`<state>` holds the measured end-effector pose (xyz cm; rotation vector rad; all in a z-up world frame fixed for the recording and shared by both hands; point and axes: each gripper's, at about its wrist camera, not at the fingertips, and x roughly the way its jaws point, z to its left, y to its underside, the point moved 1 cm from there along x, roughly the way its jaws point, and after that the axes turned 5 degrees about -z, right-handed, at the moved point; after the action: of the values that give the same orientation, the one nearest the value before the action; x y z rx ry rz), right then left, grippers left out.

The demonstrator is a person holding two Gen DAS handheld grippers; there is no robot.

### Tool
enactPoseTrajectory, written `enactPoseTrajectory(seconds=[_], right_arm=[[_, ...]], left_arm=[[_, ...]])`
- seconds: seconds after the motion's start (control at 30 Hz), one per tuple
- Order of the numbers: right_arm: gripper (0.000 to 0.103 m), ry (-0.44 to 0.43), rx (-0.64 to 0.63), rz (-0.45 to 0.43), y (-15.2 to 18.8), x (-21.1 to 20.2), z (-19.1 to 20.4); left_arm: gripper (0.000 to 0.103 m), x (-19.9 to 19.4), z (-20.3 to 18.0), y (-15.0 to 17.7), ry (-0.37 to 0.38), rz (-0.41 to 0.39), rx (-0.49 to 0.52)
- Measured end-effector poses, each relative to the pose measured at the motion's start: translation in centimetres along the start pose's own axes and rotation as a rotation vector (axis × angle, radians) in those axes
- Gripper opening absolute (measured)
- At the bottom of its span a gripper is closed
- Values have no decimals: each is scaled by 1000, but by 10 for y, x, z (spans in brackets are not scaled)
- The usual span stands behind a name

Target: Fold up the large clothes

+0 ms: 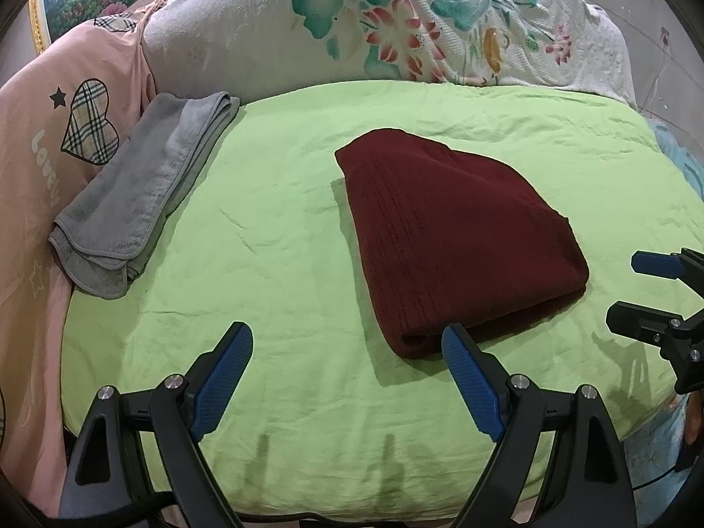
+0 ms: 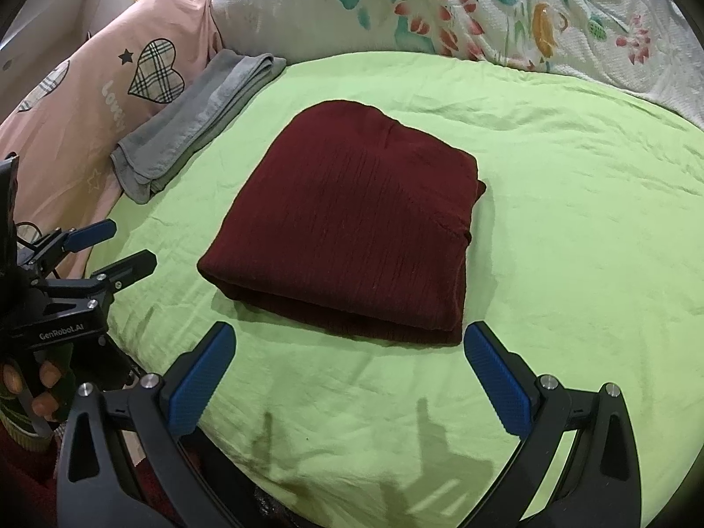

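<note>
A dark red ribbed garment (image 1: 457, 237) lies folded into a thick rectangle on the light green sheet (image 1: 273, 229); it also shows in the right wrist view (image 2: 352, 220). My left gripper (image 1: 347, 343) is open and empty, just in front of the garment's near left corner. My right gripper (image 2: 347, 343) is open and empty, just in front of the garment's near edge. The right gripper shows at the right edge of the left wrist view (image 1: 638, 290), open. The left gripper shows at the left of the right wrist view (image 2: 127, 246), open.
A folded grey towel (image 1: 141, 198) lies at the sheet's left edge, also in the right wrist view (image 2: 198, 119). A pink cover with plaid hearts (image 1: 66, 132) is on the left. A white floral blanket (image 1: 396, 22) is bunched up behind. A hand (image 2: 44, 383) holds the left gripper.
</note>
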<state>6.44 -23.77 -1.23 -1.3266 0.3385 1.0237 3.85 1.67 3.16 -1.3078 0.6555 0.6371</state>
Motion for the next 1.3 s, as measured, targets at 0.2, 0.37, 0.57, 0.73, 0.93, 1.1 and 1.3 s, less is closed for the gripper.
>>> enactPoseTrajectory(seconds=[0.2, 0.37, 0.57, 0.73, 0.93, 1.1, 1.3], right_arm=[[103, -2, -1, -1, 1, -2, -1], [103, -2, 0, 0, 2, -3, 1], [103, -3, -6, 8, 5, -3, 2], [103, -2, -2, 10, 5, -2, 3], [103, -4, 1, 13, 5, 0, 1], [103, -7, -3, 15, 4, 1, 1], [103, -9, -2, 11, 3, 1, 2]], left_arm=[[88, -4, -3, 2, 0, -3, 4], [88, -6, -3, 2, 4, -4, 9], [88, -6, -5, 2, 10, 4, 12], [88, -3, -5, 3, 14, 12, 10], [88, 0, -6, 3, 17, 22, 6], [88, 0, -7, 2, 13, 23, 1], [88, -2, -8, 0, 21, 23, -2]])
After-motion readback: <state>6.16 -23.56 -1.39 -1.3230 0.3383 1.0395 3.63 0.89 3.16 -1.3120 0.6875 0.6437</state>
